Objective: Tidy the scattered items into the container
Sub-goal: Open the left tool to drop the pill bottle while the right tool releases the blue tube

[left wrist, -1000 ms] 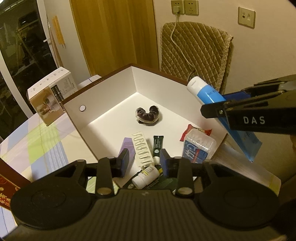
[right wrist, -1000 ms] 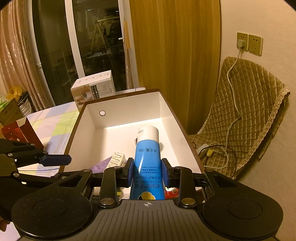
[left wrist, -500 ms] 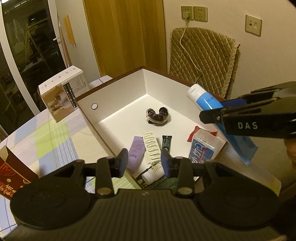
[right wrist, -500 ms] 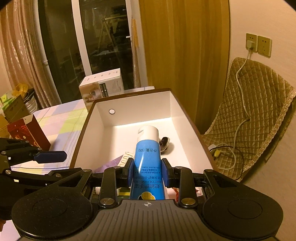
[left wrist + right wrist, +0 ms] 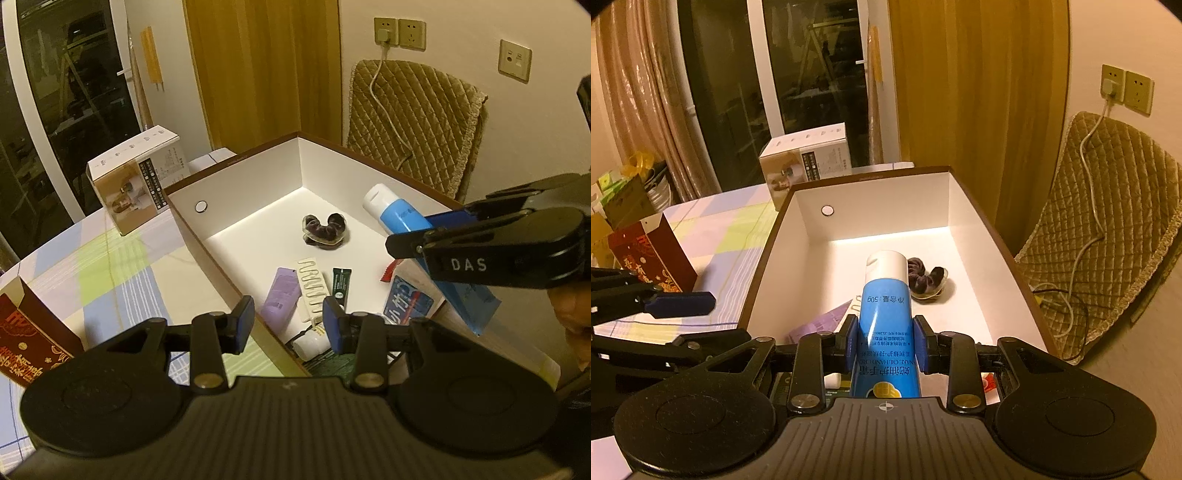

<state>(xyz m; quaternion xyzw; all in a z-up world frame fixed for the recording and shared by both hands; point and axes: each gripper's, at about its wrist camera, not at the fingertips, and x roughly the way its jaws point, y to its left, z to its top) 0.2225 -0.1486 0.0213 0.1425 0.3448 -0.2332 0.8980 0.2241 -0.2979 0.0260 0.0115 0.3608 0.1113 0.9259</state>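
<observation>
Your table [image 5: 122, 273] has a pastel checked cloth; on it sit the white open box [image 5: 236, 184], a product carton [image 5: 129, 184], and a red packet [image 5: 26, 332].

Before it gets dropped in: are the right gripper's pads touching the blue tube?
Touching. The right wrist view shows the right gripper with both blue pads pressed flat against the blue tube, no gap either side.

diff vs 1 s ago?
Left gripper jaws have just been opening, nothing between them, and it backed away from the white open box. Right gripper stays clamped on the blue hand-cream tube with white cap. Box contents unchanged.
</observation>
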